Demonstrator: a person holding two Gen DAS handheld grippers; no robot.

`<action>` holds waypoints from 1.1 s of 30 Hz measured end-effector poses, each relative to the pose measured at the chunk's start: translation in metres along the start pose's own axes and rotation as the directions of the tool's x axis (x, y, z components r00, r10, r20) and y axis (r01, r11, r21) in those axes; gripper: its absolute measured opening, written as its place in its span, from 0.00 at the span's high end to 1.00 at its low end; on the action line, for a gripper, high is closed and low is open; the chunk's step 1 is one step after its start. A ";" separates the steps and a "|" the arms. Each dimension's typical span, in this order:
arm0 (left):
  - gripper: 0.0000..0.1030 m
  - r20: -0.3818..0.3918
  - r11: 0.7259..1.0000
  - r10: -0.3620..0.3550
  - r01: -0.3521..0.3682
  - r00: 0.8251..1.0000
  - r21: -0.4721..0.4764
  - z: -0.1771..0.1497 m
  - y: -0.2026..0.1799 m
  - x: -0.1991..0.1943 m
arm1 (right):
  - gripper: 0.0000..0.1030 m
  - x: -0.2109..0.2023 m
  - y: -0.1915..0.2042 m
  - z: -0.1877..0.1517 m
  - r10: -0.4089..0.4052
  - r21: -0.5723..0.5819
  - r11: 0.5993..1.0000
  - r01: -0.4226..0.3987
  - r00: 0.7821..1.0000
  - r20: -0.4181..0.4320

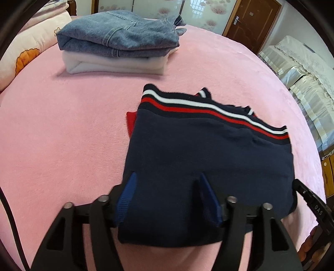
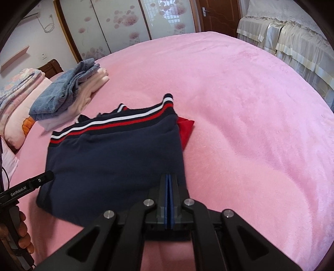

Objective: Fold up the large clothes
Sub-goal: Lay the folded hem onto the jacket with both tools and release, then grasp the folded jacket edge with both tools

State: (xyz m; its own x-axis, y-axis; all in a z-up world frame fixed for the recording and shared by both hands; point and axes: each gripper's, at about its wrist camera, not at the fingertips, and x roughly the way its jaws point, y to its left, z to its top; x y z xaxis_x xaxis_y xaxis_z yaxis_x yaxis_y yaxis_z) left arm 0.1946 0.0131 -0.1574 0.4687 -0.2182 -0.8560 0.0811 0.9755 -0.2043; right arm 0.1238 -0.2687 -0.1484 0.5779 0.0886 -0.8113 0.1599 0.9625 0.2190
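Note:
A folded navy garment (image 1: 208,150) with red and white striped trim lies flat on the pink bed (image 1: 62,125). A red part (image 1: 131,121) pokes out at its far side. My left gripper (image 1: 167,181) is open, its blue-padded fingers spread over the garment's near left corner, with cloth lying between them. The right wrist view shows the same garment (image 2: 114,158). There my right gripper (image 2: 169,176) is shut, pads flush together, tips at the near right edge. I see no cloth between the pads. The left gripper (image 2: 41,179) shows at the left edge, a hand (image 2: 23,229) on it.
Folded jeans (image 1: 119,37) rest on a folded white garment (image 1: 114,62) at the far left of the bed. A floral pillow (image 1: 25,52) lies beyond them. Cloth-covered furniture (image 1: 302,68) stands off the bed's right side, and a brown door (image 1: 250,18) is behind.

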 end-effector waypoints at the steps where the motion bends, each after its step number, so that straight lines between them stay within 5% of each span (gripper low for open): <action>1: 0.30 0.003 1.000 -0.010 0.010 1.000 -0.007 0.001 -0.001 -0.006 | 0.98 -0.005 0.003 0.000 0.001 -0.003 1.000 -0.001 1.000 0.004; 8: 0.29 0.010 0.999 -0.032 0.033 0.999 -0.018 0.001 -0.008 -0.054 | 0.93 -0.060 0.026 -0.005 0.028 -0.038 0.999 -0.025 0.995 0.094; 13: 0.29 0.032 0.998 -0.063 0.063 0.997 -0.010 -0.010 -0.011 -0.092 | 0.68 -0.102 0.038 -0.010 0.043 -0.051 0.998 -0.035 0.984 0.174; 22: 0.28 0.035 0.991 -0.131 0.132 0.991 -0.031 -0.050 -0.004 -0.146 | 0.65 -0.152 0.060 -0.035 0.106 -0.093 0.992 -0.086 0.967 0.234; 25: 0.28 0.016 0.978 -0.206 0.207 0.978 -0.028 -0.063 -0.002 -0.150 | 0.65 -0.155 0.066 -0.045 0.127 -0.101 0.989 -0.106 0.965 0.230; 33: 0.28 -0.011 0.900 -0.417 0.411 0.909 -0.147 -0.107 0.019 -0.118 | 0.65 -0.141 0.072 -0.069 0.166 -0.095 0.984 -0.149 0.966 0.199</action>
State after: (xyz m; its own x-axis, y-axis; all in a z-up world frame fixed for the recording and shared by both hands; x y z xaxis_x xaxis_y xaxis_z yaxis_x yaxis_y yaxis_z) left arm 0.0465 0.0540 -0.1116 0.3828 -0.6057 -0.6975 0.1366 0.7839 -0.6057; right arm -0.0014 -0.1945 -0.0560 0.7442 0.1939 -0.6392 -0.0048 0.9585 0.2851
